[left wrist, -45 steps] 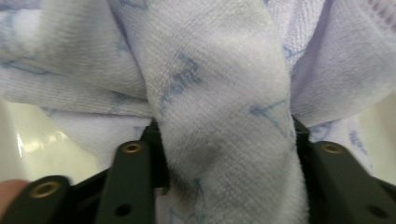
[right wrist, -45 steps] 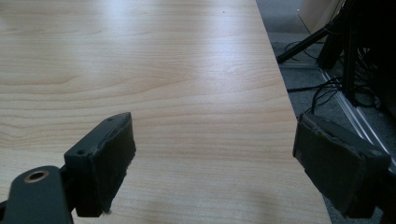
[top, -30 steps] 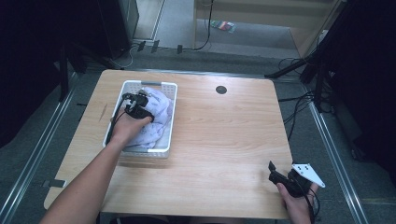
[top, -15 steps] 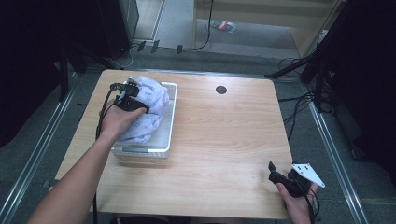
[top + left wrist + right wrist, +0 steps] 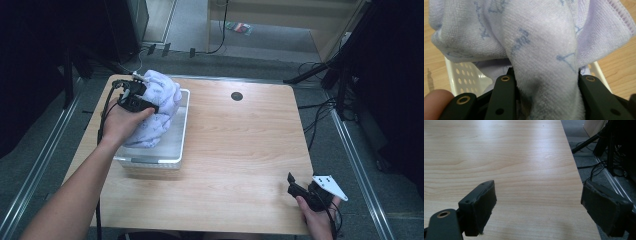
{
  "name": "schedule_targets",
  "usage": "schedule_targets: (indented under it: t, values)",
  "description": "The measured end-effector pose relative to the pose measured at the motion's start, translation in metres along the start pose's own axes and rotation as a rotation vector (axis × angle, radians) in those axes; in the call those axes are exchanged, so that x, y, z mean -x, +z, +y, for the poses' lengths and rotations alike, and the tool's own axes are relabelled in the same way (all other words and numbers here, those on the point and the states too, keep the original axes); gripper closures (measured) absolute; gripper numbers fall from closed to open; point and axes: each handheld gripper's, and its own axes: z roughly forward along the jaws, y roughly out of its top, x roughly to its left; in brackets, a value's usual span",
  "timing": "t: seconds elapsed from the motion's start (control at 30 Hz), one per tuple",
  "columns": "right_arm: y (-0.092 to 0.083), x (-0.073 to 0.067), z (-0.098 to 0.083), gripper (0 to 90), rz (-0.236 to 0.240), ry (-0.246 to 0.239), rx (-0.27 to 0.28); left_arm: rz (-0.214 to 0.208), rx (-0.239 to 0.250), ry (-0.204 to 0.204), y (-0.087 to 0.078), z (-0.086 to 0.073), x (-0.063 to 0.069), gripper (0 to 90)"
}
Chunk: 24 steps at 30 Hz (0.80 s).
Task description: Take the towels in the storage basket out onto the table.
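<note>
The pale lilac towel [image 5: 157, 107] has risen higher out of the white basket [image 5: 150, 160], bunched and drooping below the left tongs [image 5: 136, 95] pinching its fold. The right tongs [image 5: 300, 189] rest spread at the surface's [image 5: 240, 150] near corner.

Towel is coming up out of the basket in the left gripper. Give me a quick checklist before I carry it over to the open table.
1. Left gripper shut on the towel: ok, fabric bunched between the jaws.
2. Towel clear of the basket: not ok, its lower part hangs inside.
3. Basket flat on the table: ok.
4. Bare tabletop right of the basket: ok.
5. Right gripper open, parked at the near right corner: ok.
6. Cable snagging: cannot tell.
</note>
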Motion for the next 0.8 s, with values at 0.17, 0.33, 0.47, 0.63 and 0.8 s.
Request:
schedule_targets:
  t: [0.17, 0.33, 0.47, 0.63, 0.8]
  values:
    - [0.0, 0.0, 0.0, 13.3, 0.001, -0.001, 0.001, -0.011, 0.024, 0.006, -0.008, 0.005, 0.006, 64.5]
    - [0.0, -0.001, 0.0, 13.3, 0.0, -0.001, 0.0, -0.02, 0.045, 0.015, -0.01, 0.009, 0.014, 64.5]
    - [0.0, 0.0, 0.0, 13.3, -0.001, 0.001, 0.0, -0.028, 0.047, 0.041, -0.011, 0.013, 0.027, 64.5]
    - [-0.001, 0.0, 0.0, 13.3, 0.001, -0.001, 0.0, -0.039, 0.046, 0.054, -0.012, 0.017, 0.036, 64.4]
    - [-0.001, 0.0, 0.0, 13.3, 0.002, 0.0, 0.0, -0.041, 0.04, 0.066, -0.011, 0.02, 0.044, 64.4]
